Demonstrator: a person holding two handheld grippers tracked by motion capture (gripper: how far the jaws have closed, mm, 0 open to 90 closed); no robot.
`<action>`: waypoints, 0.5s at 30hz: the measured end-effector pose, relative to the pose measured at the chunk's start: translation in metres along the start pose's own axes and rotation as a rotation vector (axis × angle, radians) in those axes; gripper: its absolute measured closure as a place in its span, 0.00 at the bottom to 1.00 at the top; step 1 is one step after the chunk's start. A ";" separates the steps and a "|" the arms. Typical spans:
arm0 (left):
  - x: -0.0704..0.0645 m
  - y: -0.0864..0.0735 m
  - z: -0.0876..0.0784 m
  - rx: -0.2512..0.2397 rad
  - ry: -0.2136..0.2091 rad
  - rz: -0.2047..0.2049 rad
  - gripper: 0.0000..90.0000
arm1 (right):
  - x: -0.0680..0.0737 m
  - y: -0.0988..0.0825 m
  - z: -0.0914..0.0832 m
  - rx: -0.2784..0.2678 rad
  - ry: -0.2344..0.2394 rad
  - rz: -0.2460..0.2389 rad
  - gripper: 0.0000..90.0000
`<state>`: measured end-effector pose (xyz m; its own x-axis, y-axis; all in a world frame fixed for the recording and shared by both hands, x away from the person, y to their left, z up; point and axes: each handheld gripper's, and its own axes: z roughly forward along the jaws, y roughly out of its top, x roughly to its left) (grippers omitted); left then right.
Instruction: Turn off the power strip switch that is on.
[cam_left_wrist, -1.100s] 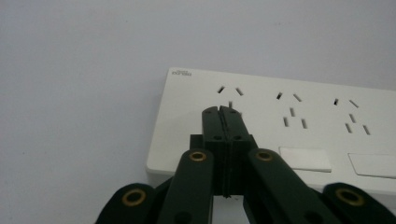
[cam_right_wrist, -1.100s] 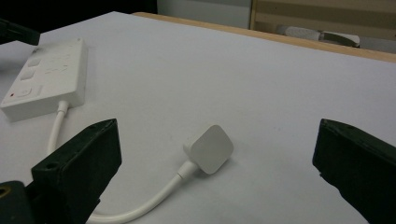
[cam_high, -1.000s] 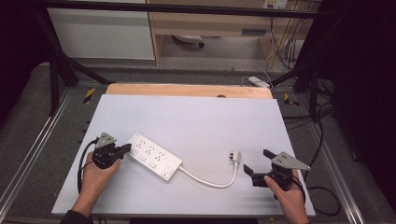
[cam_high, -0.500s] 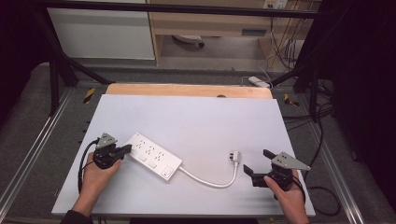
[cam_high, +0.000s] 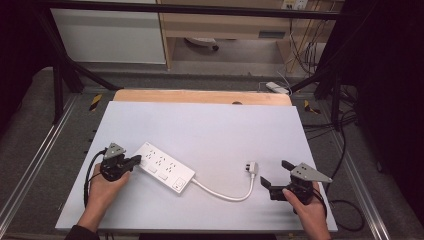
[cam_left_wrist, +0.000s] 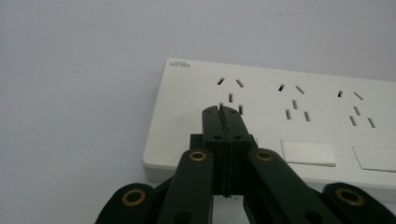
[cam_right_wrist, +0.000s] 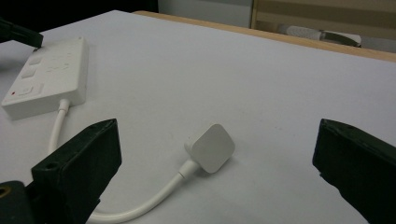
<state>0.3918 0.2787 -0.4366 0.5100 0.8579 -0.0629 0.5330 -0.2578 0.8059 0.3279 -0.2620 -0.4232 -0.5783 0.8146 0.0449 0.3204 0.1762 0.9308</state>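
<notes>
Nothing has shifted since the earlier frames. Nearest, the right claw (cam_high: 272, 176) rests on the bench (cam_high: 210, 125), jaws spread wide, with the white plug (cam_high: 251, 167) lying just ahead of them. The left claw (cam_high: 136, 159), pressed together, stays with its tip over the power strip (cam_high: 165, 168)'s left end.

The far half of the white table top (cam_high: 210, 120) lies bare. Nearer the front edge, the power strip (cam_high: 165, 167), its cord (cam_high: 222, 192) and plug (cam_high: 251, 167) cross the middle, blocking passage between the front corners.
</notes>
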 end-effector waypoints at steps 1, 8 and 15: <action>0.000 0.000 0.000 0.001 -0.001 -0.001 1.00 | 0.000 0.000 0.000 0.000 0.000 0.001 0.02; 0.001 -0.001 0.000 -0.002 -0.009 -0.008 1.00 | 0.000 0.000 0.000 0.000 0.001 0.000 0.02; 0.001 -0.001 0.000 -0.005 -0.014 -0.011 1.00 | 0.000 0.000 0.000 0.002 0.001 -0.003 0.02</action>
<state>0.3923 0.2798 -0.4376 0.5137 0.8542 -0.0802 0.5353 -0.2461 0.8080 0.3281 -0.2620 -0.4234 -0.5800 0.8135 0.0422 0.3204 0.1802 0.9300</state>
